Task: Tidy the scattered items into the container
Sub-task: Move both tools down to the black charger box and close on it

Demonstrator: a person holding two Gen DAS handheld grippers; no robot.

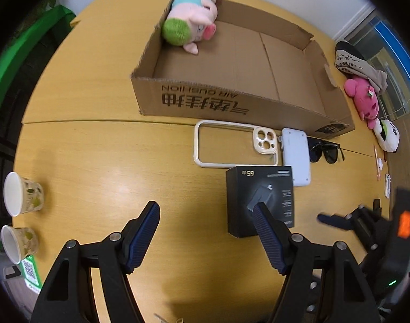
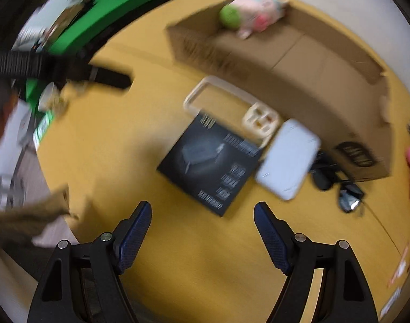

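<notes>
An open cardboard box (image 1: 199, 99) lies on the yellow table (image 1: 97, 145) with a pink pig plush (image 1: 191, 21) in its far left corner. In front of it lie a cream phone case (image 1: 231, 145), a white power bank (image 1: 296, 156), black sunglasses (image 1: 325, 152) and a black charger box (image 1: 260, 199). My left gripper (image 1: 206, 210) is open and empty just left of the charger box. My right gripper (image 2: 202, 208) is open and empty, hovering near the charger box (image 2: 210, 164). The right wrist view is blurred; it shows the box (image 2: 299, 80), case (image 2: 231, 105) and power bank (image 2: 288, 158).
Two paper cups (image 1: 22, 193) stand at the table's left edge. A magenta plush (image 1: 363, 102), a cloth item (image 1: 358, 64) and a white plush (image 1: 387, 134) lie right of the box. The right gripper's body (image 1: 379, 223) shows at the right of the left wrist view.
</notes>
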